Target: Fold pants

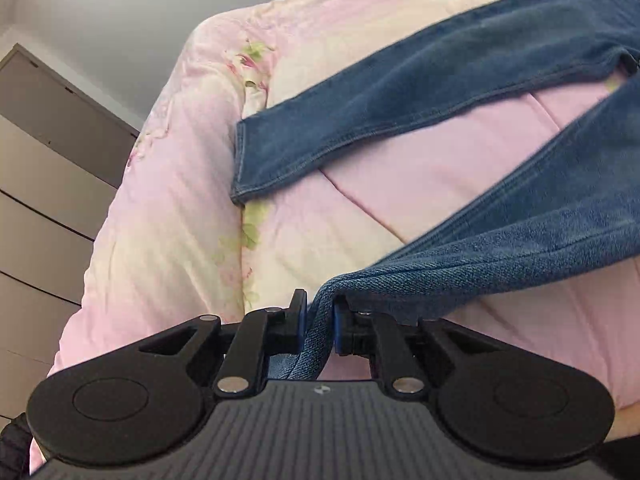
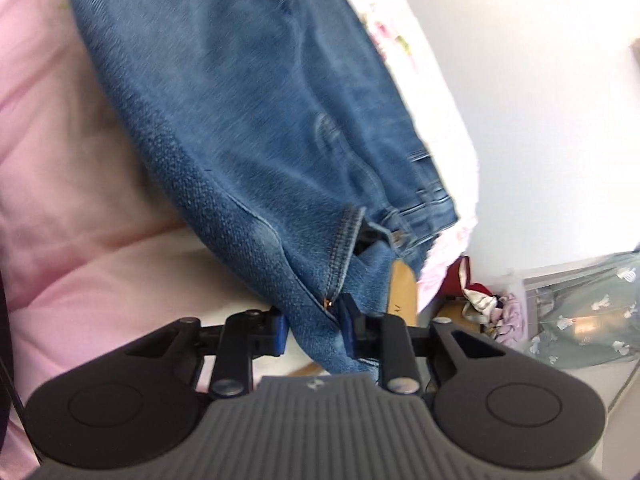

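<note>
A: What are the pants (image 1: 420, 96) made of?

B: Blue denim with a coarse twill weave and lighter stitched seams. One pair, lying on a bed (image 1: 172, 208) under a soft quilted cover, pink with cream panels and a faded flower print.

A: And the legs?

B: Two. One lies flat across the quilt, its hemmed cuff square-ended. The other is lifted at its edge, bunched into a thick roll where the left gripper (image 1: 320, 322) has it.

A: So those fingers are closed?

B: Pinched narrow on the denim fold, blue pads (image 1: 301, 320) pressing both sides.

A: The right gripper (image 2: 314, 330)?

B: At the waist end, near the fly seam and a metal button. Its fingers are drawn in on the cloth there, which passes between the pads (image 2: 281, 330).

A: Any writing?

B: Only a small emblem on each ribbed grey gripper body, unreadable.
</note>
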{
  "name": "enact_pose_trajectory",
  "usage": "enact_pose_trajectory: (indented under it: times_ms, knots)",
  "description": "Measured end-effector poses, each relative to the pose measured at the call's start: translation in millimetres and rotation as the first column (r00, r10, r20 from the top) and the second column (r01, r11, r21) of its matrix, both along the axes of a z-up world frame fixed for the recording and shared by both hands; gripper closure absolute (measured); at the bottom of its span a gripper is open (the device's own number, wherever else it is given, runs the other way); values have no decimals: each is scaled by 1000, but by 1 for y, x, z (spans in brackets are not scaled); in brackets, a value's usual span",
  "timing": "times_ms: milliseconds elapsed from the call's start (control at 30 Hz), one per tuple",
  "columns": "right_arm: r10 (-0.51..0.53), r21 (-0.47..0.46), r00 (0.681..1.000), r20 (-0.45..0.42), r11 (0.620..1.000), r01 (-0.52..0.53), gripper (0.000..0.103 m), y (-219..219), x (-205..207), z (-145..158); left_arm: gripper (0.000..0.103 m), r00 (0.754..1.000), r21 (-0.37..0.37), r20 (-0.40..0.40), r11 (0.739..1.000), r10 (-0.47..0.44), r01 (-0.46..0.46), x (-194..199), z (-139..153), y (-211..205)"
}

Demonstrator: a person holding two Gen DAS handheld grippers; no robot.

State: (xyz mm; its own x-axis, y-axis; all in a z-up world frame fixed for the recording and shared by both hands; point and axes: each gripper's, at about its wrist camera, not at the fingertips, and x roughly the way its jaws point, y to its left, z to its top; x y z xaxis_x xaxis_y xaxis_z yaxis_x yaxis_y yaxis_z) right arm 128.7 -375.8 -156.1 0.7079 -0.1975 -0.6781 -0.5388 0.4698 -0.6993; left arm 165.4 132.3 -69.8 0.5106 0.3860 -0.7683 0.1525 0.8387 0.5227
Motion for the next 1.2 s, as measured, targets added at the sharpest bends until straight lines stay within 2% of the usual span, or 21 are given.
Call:
enact_pose_trajectory:
  times_ms: [133, 300, 533, 733, 867, 1000, 1200]
  knots:
    - [-47, 80, 996, 76, 996, 41, 87, 1, 23, 38, 89, 999, 13, 44, 1000, 25, -25, 11, 19, -5]
    - [-135, 136, 983, 126, 984, 117, 89, 10, 78, 72, 89, 994, 47, 97, 997, 51, -56, 49, 38, 3]
    - [-254, 183, 956, 147, 957, 226, 92, 27, 174, 86, 89, 990, 97, 113, 990, 89, -100, 134, 35, 8]
    - [-306, 147, 947, 92, 945, 291, 92, 43, 267, 59, 88, 991, 160, 90, 981, 100, -113, 219, 4, 1]
    - [-332, 113, 942, 46, 939, 325, 92, 50, 316, 29, 89, 994, 191, 43, 975, 102, -109, 267, -31, -5]
    - [-338, 65, 941, -35, 938, 339, 91, 55, 349, -10, 88, 996, 241, -31, 968, 80, -71, 297, -77, -11]
    - [-320, 24, 943, -87, 946, 323, 91, 60, 375, -44, 88, 993, 195, -88, 979, 84, -65, 313, -121, -3]
